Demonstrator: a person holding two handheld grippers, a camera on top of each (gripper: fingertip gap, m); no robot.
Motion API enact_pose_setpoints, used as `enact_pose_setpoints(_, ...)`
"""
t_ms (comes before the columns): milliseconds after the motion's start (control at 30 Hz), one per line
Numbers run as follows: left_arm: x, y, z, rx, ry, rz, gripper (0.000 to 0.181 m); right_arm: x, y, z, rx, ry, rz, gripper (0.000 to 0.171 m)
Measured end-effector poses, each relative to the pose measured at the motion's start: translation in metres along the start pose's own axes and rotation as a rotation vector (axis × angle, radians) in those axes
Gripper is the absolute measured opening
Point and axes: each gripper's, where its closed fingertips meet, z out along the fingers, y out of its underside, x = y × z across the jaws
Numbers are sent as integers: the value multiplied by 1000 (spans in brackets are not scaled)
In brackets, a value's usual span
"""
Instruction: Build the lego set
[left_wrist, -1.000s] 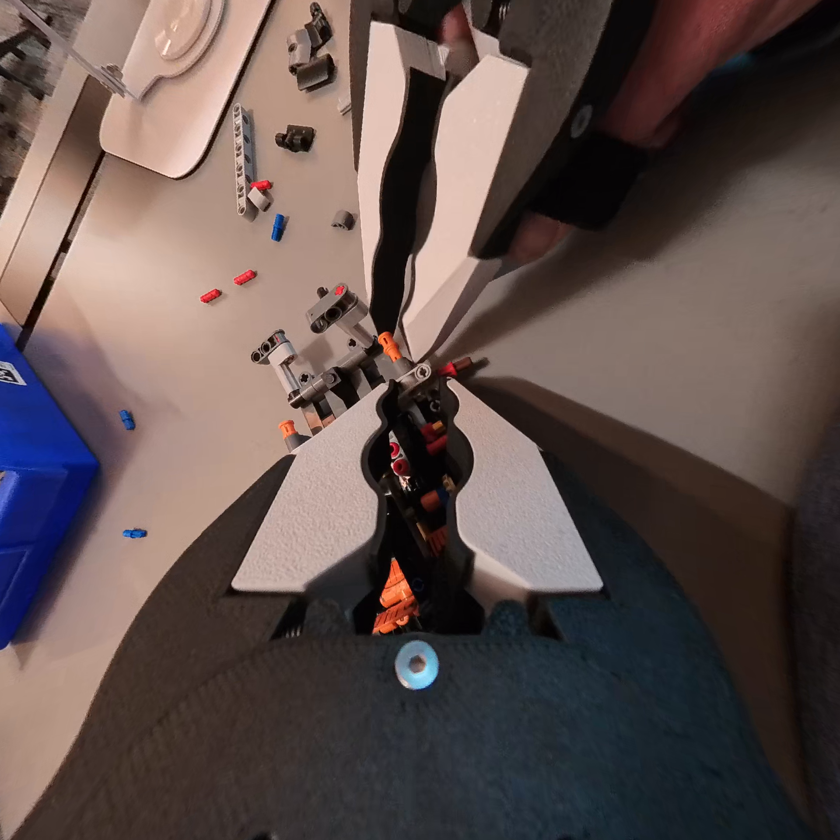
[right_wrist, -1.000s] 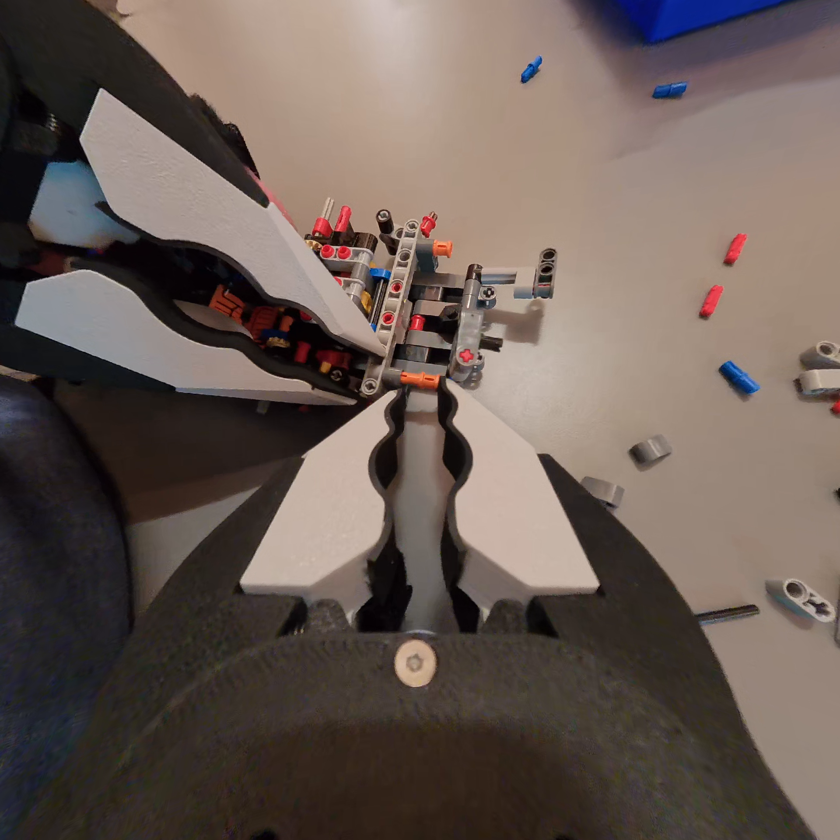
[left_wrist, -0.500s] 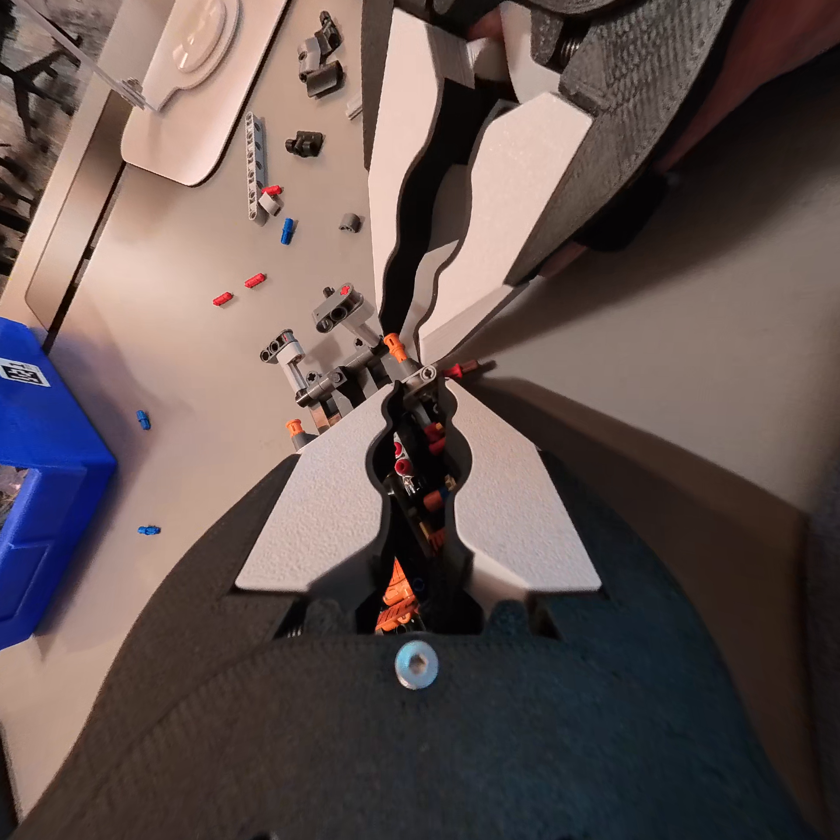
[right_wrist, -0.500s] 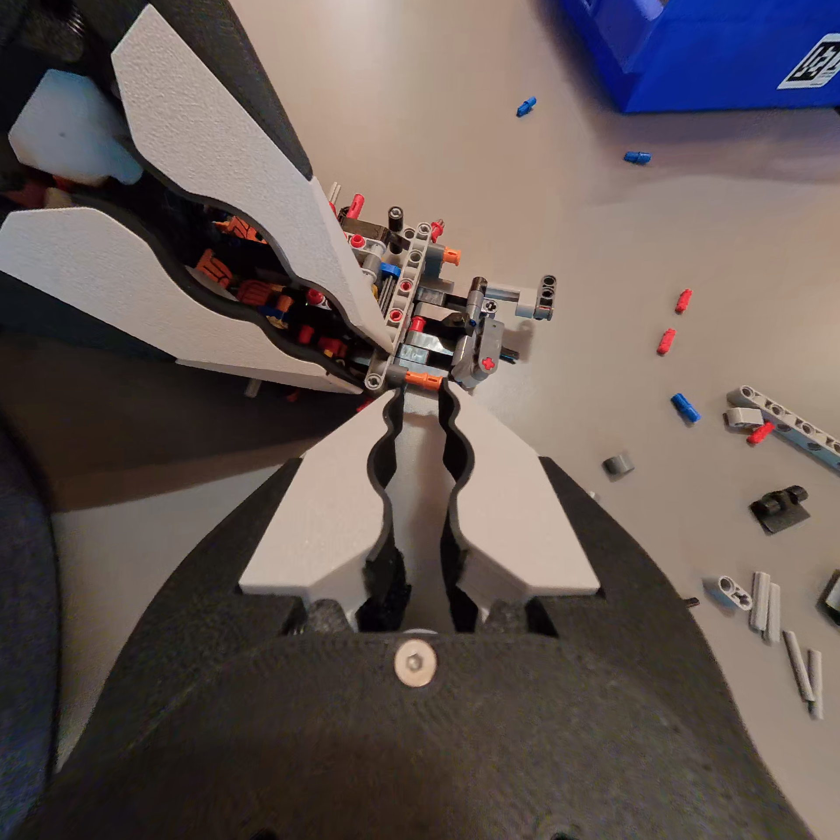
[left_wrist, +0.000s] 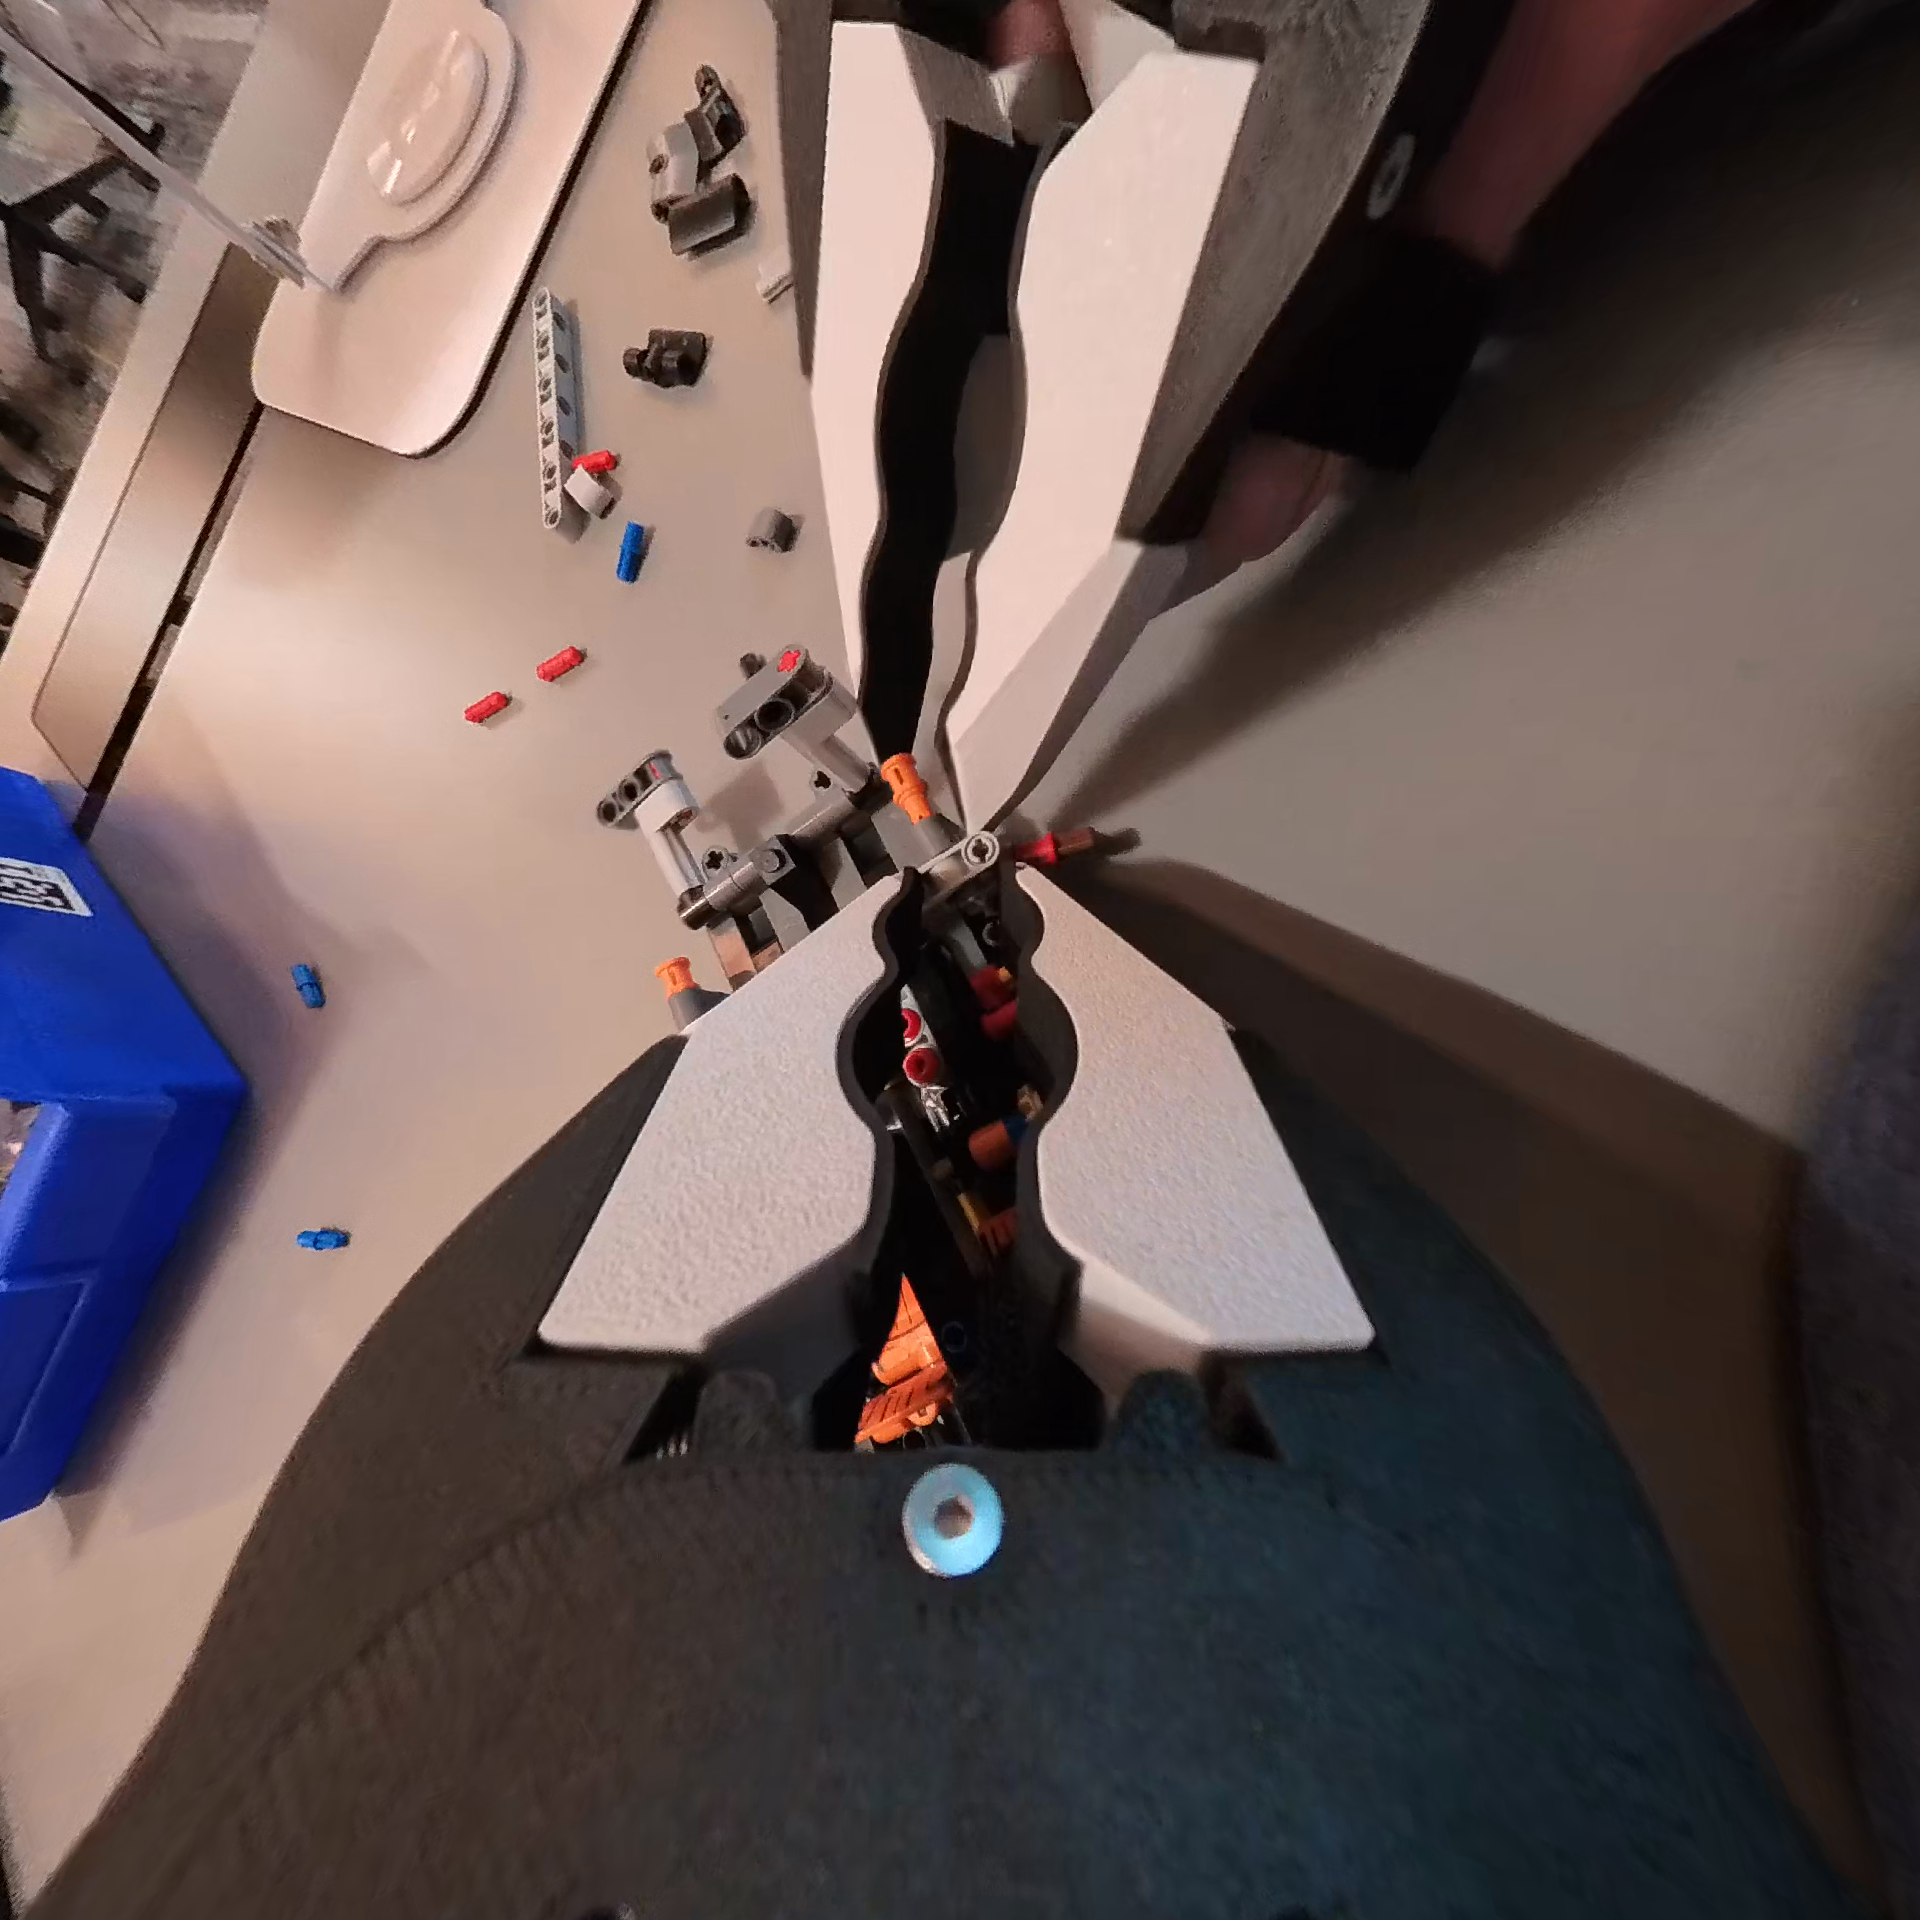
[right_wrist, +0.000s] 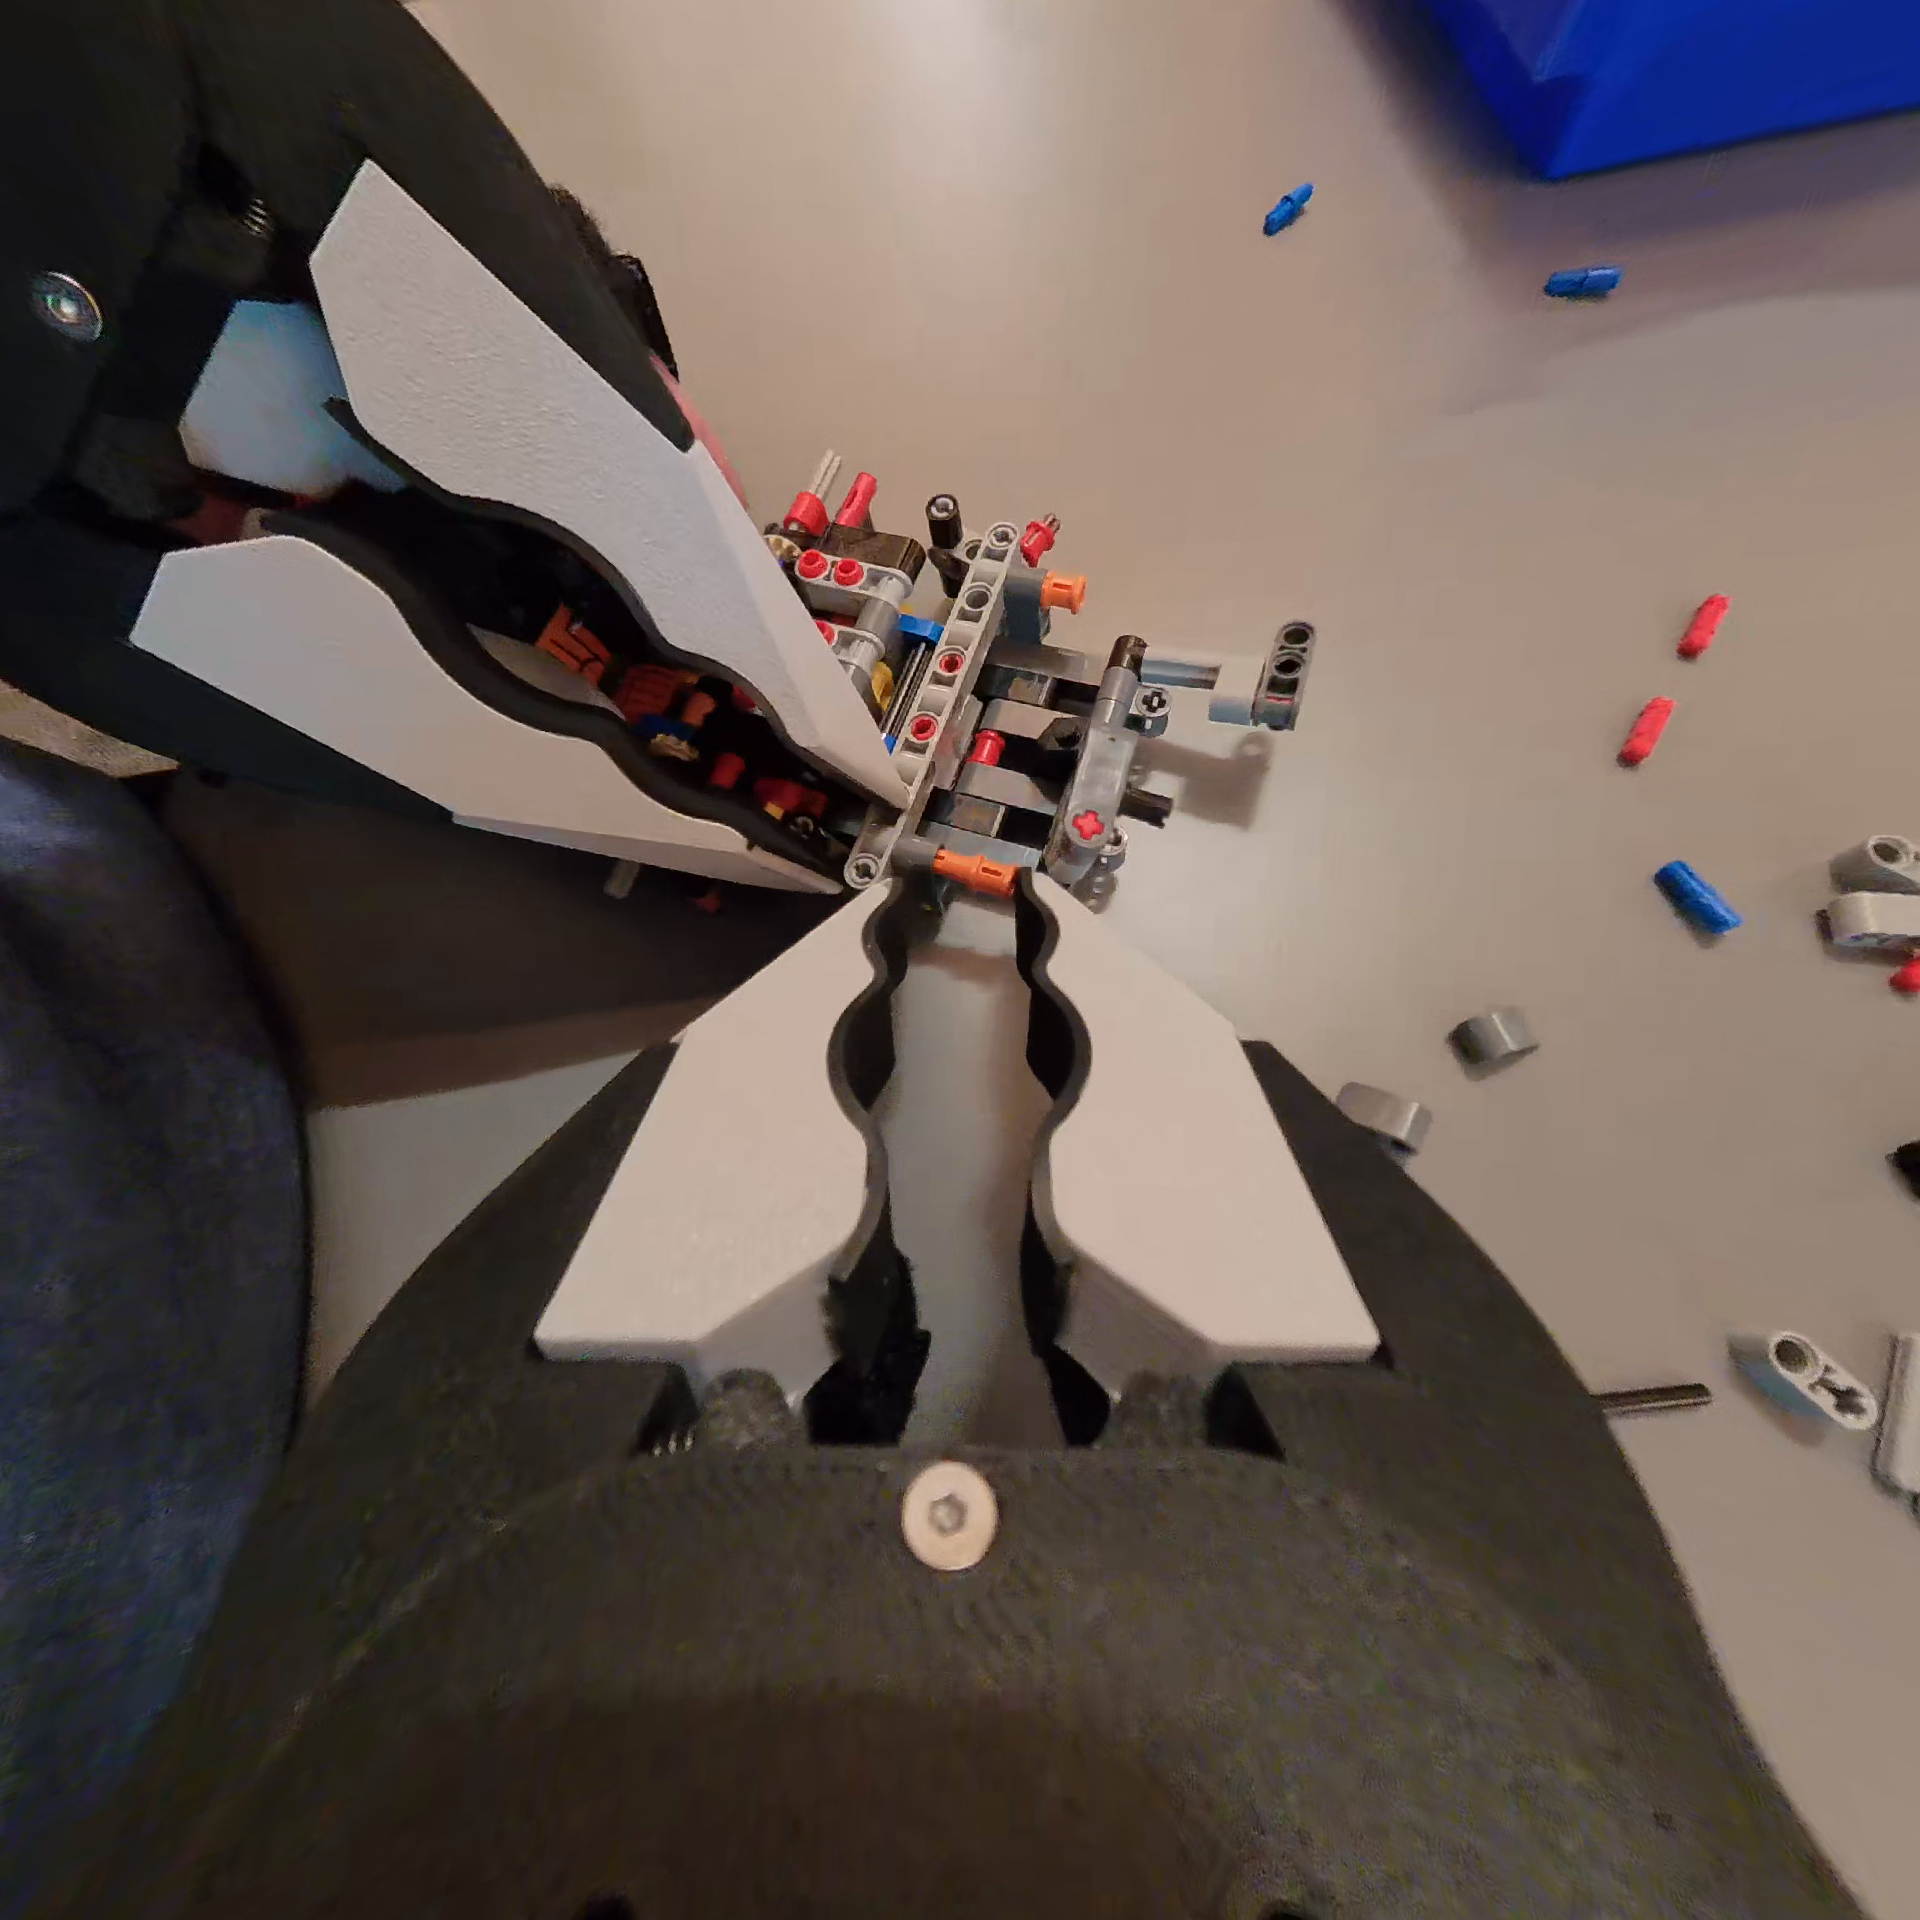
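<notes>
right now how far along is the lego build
Partly done: a many-piece assembly already exists. In hand: the left gripper is clamped on it, and the right gripper has its tips at an orange pin. Left: loose red pins, blue pins and a grey beam lie unused.

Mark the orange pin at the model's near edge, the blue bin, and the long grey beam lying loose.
orange pin (right_wrist: 975, 871), right wrist view, on its shaft.
blue bin (left_wrist: 94, 1049), left wrist view, on its outer wall.
long grey beam (left_wrist: 553, 400), left wrist view, mid-length.
</notes>
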Motion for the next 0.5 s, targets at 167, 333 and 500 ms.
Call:
enact_pose_setpoints(167,0,-1,0,2,-1,2,12,-3,-5,-8,39,8,27,23)
enact_pose_setpoints(333,0,-2,0,5,-1,10,12,-5,-1,-4,27,46,-5,27)
enact_pose_setpoints(500,1,-1,1,-1,-1,18,12,-5,-1,-3,17,69,-10,27)
